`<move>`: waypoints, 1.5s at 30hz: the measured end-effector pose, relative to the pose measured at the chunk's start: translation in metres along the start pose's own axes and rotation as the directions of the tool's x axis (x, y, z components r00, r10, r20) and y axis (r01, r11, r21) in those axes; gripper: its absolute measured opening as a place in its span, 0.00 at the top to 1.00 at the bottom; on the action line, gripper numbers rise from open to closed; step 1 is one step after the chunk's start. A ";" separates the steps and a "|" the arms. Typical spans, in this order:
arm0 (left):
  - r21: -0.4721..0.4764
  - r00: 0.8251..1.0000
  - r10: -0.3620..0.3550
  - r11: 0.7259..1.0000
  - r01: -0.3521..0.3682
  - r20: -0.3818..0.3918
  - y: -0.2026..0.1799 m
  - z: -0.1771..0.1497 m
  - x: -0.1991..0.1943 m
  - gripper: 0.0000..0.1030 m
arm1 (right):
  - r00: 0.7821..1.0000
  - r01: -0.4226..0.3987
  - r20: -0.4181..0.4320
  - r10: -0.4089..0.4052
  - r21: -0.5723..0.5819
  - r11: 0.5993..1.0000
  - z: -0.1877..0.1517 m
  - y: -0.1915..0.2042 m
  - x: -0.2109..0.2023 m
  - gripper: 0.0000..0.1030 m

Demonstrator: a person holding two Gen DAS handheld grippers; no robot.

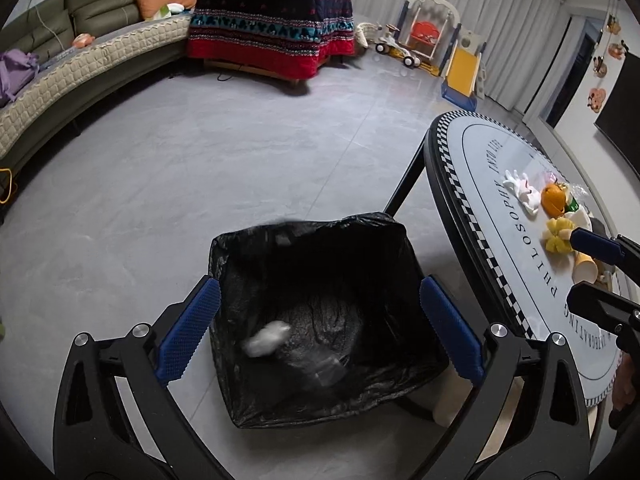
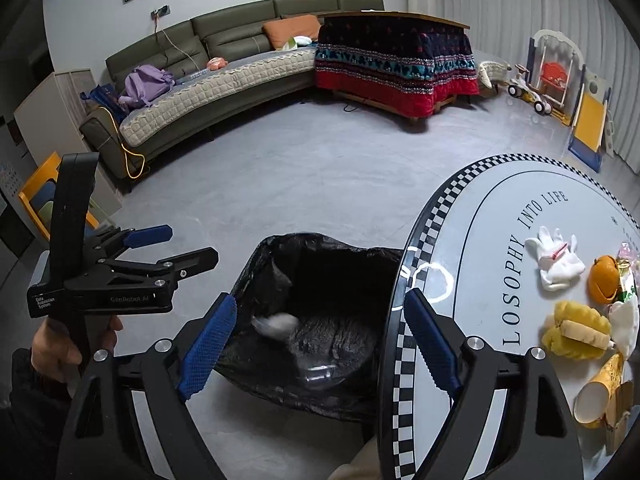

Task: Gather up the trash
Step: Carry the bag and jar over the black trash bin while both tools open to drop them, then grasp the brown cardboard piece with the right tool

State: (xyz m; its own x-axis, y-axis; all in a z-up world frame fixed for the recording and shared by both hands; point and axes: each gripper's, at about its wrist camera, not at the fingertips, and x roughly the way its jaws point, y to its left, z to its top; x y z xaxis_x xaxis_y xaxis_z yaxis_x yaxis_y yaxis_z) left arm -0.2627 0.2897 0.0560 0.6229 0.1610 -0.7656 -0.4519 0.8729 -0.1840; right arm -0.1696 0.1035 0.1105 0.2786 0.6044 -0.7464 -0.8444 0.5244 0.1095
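Note:
A bin lined with a black bag [image 1: 312, 236] stands on the floor beside the round table [image 1: 480, 152]. My left gripper [image 1: 320, 320] is open and empty right above it. A blurred white wad [image 1: 266, 338] is in the bin, with a clear plastic bottle [image 1: 326, 370] at the bottom. My right gripper [image 2: 320, 340] is open and empty over the bin's edge [image 2: 304, 240] and the table rim [image 2: 400, 320]. On the table lie a white glove [image 2: 554, 258], orange peel [image 2: 604, 278], yellow fruit scraps [image 2: 576, 330] and a paper cup [image 2: 598, 392].
A green sofa [image 2: 224, 56] with a purple backpack [image 2: 146, 82] runs along the wall. A table covered with a red and dark blanket [image 2: 396, 64] stands behind. Children's toys and a slide [image 2: 560, 80] are at the far right. Grey floor [image 1: 240, 152] lies between.

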 end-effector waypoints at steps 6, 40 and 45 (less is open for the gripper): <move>0.031 0.999 -0.038 0.999 0.038 -0.004 -0.015 0.000 0.004 0.06 | 1.000 0.021 0.000 -0.021 0.038 0.999 -0.011 -0.020 -0.007 0.17; 0.471 0.947 -0.273 0.821 0.322 -0.173 -0.282 0.016 0.039 0.06 | 0.897 0.417 -0.168 -0.409 0.019 0.909 -0.126 -0.242 -0.120 0.17; 0.489 0.941 -0.274 0.804 0.338 -0.200 -0.298 0.019 0.049 0.06 | 0.870 0.440 -0.219 -0.441 -0.057 0.896 -0.139 -0.261 -0.102 0.17</move>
State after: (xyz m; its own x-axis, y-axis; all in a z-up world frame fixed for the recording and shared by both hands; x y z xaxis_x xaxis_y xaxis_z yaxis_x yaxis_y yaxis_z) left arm -0.0854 0.0460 0.0853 0.5820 -0.1795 -0.7931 0.1590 0.9816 -0.1055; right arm -0.0411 -0.1787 0.0673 0.5149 0.1632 -0.8416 -0.6601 0.7019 -0.2677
